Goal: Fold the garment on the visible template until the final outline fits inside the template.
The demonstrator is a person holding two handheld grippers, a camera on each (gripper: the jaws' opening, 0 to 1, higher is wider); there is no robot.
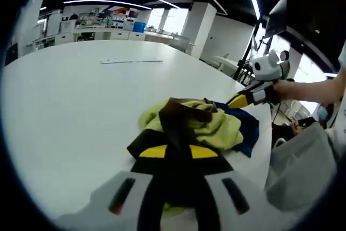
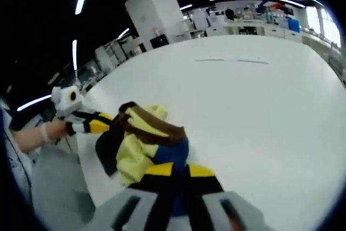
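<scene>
yellow, brown, navy garment [image 1: 200, 123], white table [image 1: 81, 112]

My left gripper [image 1: 174, 152] tips are buried in the garment [image 1: 203, 125], grip unclear; the right gripper's [image 2: 178, 172] too. I can't make out any template under the cloth

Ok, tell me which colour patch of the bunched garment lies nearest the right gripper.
The blue patch, right at the right gripper; yellow and brown lie farther.
</scene>
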